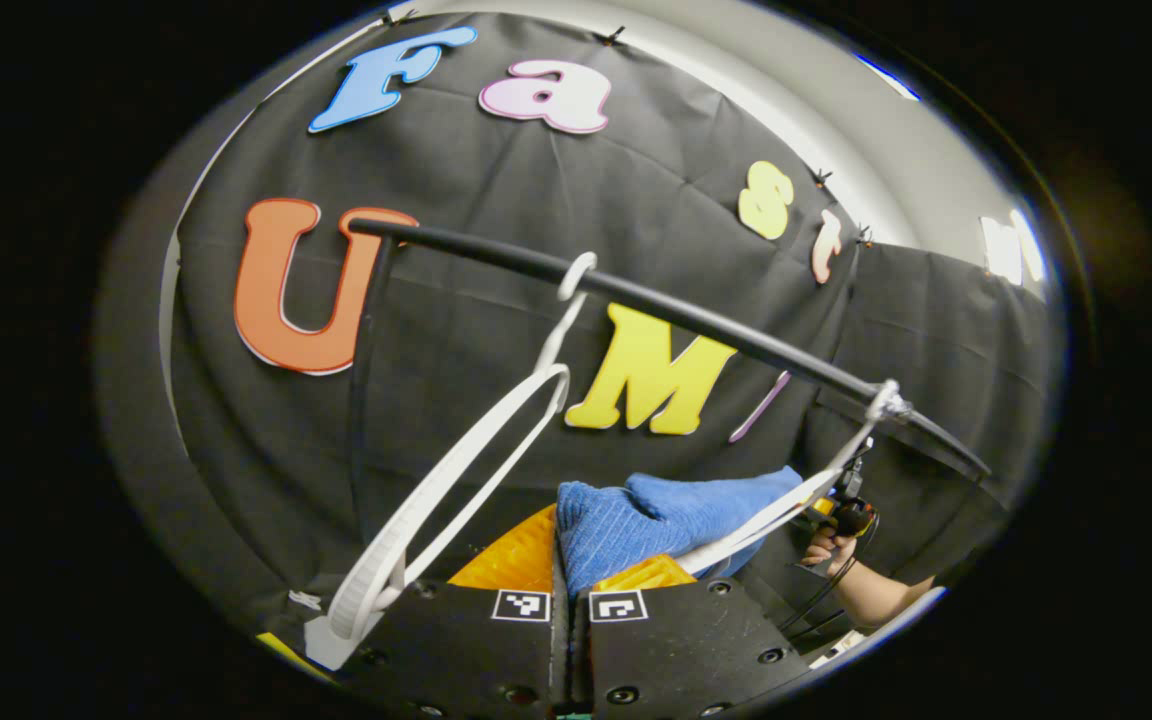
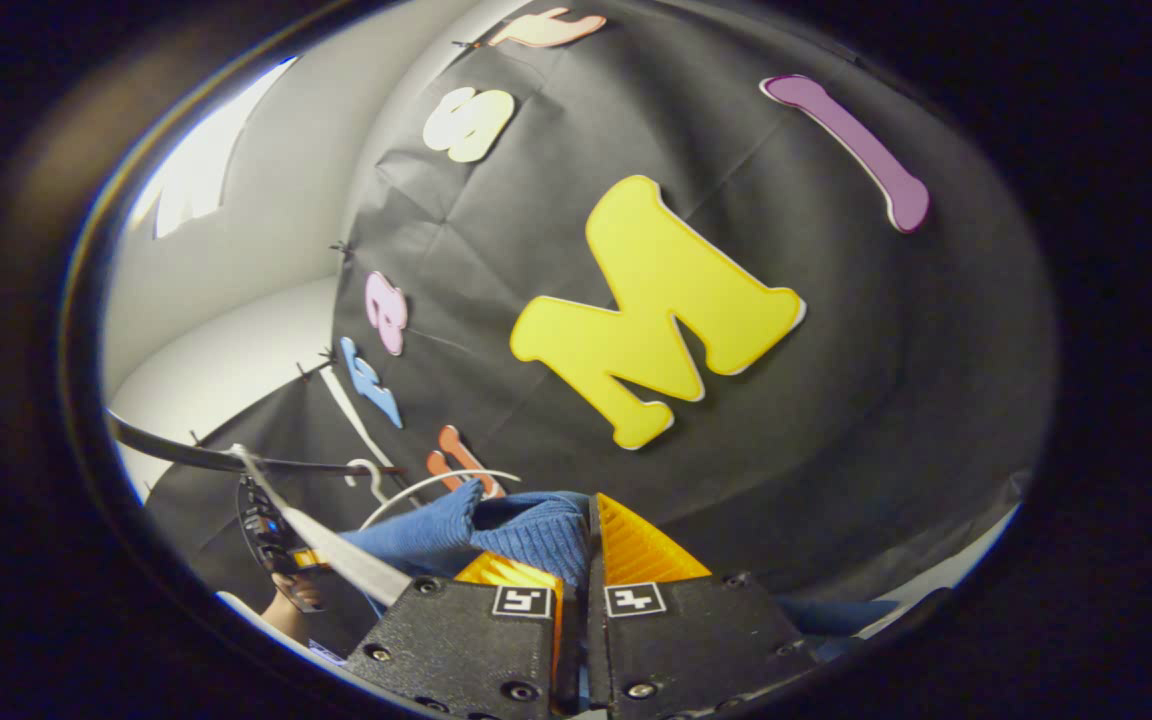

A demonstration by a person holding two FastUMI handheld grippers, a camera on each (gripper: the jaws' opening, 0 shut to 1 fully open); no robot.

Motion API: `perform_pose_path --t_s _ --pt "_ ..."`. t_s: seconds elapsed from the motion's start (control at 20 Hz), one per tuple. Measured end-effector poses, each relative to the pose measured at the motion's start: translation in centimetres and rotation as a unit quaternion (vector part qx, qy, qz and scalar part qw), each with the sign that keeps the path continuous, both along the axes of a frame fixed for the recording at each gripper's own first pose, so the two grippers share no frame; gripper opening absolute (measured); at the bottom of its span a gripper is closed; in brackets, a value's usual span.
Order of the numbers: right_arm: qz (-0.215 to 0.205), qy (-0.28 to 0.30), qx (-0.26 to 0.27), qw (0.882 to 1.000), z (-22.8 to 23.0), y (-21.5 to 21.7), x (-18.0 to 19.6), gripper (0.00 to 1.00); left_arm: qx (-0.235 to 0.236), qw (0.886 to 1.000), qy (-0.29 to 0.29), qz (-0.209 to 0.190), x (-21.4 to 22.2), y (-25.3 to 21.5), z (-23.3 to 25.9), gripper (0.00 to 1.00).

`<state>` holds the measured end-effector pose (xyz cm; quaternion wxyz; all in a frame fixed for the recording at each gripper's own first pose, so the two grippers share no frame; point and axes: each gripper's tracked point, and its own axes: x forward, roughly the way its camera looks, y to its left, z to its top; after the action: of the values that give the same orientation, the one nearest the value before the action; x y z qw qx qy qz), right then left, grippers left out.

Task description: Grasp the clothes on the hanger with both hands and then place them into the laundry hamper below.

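A blue knitted garment (image 1: 671, 510) stretches between my two grippers, just below a black rail (image 1: 656, 305). In the left gripper view, my left gripper (image 1: 576, 572) is shut on one end of it. The right gripper (image 1: 841, 515), held by a hand (image 1: 821, 548), is farther off at the other end. A white hanger (image 1: 786, 512) crosses in front of the cloth. In the right gripper view, my right gripper (image 2: 586, 562) is shut on the blue garment (image 2: 526, 535), with the left gripper (image 2: 271, 535) beyond it.
A second white hanger (image 1: 456, 480), bare, dangles from the rail at the left. The rail (image 2: 186, 455) and a white hanger arm (image 2: 336, 555) run across the lower left of the right gripper view. The black booth wall stands close behind.
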<state>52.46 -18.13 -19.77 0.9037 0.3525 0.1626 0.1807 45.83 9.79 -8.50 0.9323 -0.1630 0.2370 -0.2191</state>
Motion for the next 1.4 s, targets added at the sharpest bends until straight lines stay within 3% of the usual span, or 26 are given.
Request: perform_pose_path --t_s 0.05,0.15,0.4,0.45,0.5,0.85,0.9,0.95,1.15,1.2,1.25,1.35,1.4 --pt "0.001 0.014 -0.010 1.000 -1.8 0.5 0.1 0.06 0.021 1.000 0.005 -0.003 -0.6 0.1 -0.9 0.05" --pt "-0.004 0.027 -0.007 1.000 -3.4 0.6 -0.5 0.07 0.041 0.999 0.017 -0.003 -1.7 0.2 -3.0 0.00" --pt "-0.022 0.042 0.018 0.999 -5.1 0.6 -2.5 0.07 0.017 1.000 0.026 0.005 -4.3 -0.4 -4.8 0.00" --pt "-0.024 0.044 0.012 0.999 -5.3 0.9 -2.6 0.07 0.013 0.999 0.029 0.009 -4.8 -0.2 -5.1 0.05" --pt "-0.025 0.046 0.007 0.999 -5.7 1.1 -2.6 0.06 0.009 0.999 0.030 0.012 -5.3 -0.3 -5.6 0.00" --pt "-0.025 0.074 0.006 0.997 -8.1 4.0 -5.3 0.06 -0.006 0.999 0.038 0.028 -10.6 -1.2 -7.7 0.01" --pt "-0.022 0.077 0.006 0.997 -8.5 4.6 -6.0 0.07 -0.011 0.999 0.037 0.025 -11.6 -1.6 -7.9 0.05" --pt "-0.021 0.081 0.006 0.996 -8.8 5.2 -7.6 0.06 -0.011 0.999 0.037 0.023 -12.6 -2.2 -8.1 0.00" --pt "-0.003 0.095 0.006 0.995 -10.1 8.8 -11.4 0.06 -0.010 1.000 0.024 0.000 -16.1 -4.8 -8.0 0.00" --pt "0.006 0.094 0.003 0.996 -10.0 10.0 -12.3 0.06 -0.008 1.000 0.021 -0.009 -17.0 -5.6 -7.7 0.05" --pt "0.015 0.091 -0.004 0.996 -9.8 11.4 -13.4 0.06 -0.004 1.000 0.015 -0.018 -17.8 -6.6 -7.5 0.00" --pt "0.038 0.083 -0.016 0.996 -9.1 14.2 -15.3 0.06 0.005 0.999 0.006 -0.035 -19.0 -8.3 -7.2 0.00" --pt "0.051 0.078 -0.016 0.996 -8.6 15.7 -16.2 0.06 0.008 0.999 0.001 -0.045 -19.7 -9.1 -6.9 0.05"
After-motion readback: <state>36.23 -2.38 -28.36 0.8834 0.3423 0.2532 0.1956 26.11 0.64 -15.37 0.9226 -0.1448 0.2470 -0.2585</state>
